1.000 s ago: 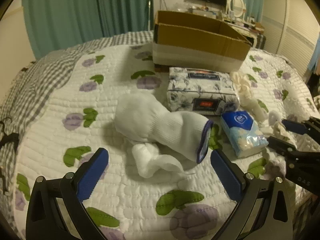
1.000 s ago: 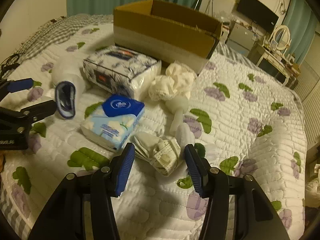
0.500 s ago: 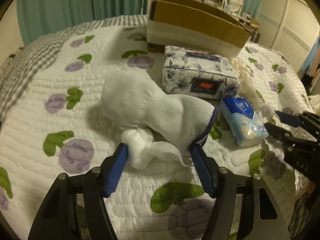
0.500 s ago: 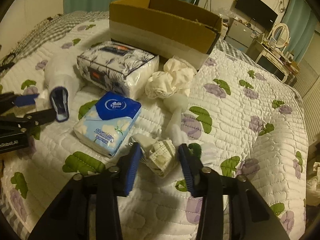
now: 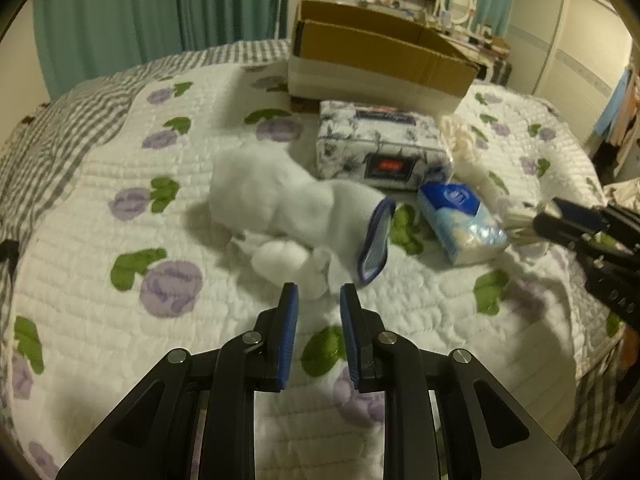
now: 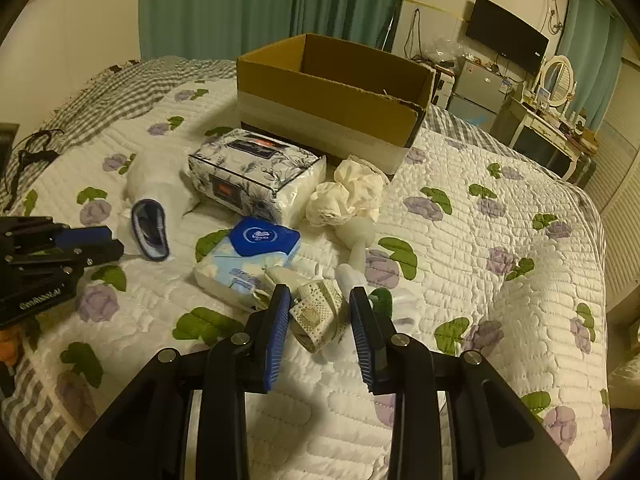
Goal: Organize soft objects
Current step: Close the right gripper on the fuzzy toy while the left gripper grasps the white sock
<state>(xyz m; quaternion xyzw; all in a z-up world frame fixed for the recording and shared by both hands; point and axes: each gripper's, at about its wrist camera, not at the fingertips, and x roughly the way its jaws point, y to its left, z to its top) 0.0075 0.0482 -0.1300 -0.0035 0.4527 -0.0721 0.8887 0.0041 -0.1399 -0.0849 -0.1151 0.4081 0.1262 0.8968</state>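
Observation:
A white sock with a blue cuff lies on the quilt, with a small crumpled white sock in front of it. My left gripper has its jaws closed to a narrow gap on the small sock's near edge. My right gripper has its jaws close around a cream dotted sock bundle, and it shows from the side in the left wrist view. The white sock also shows in the right wrist view.
An open cardboard box stands at the back of the bed. A floral tissue pack, a blue tissue pack and crumpled cream cloth lie before it. The flowered quilt runs to the right.
Both grippers have narrowed steadily from wide open. The left closed in on the small white sock. The right closed around the cream dotted bundle.

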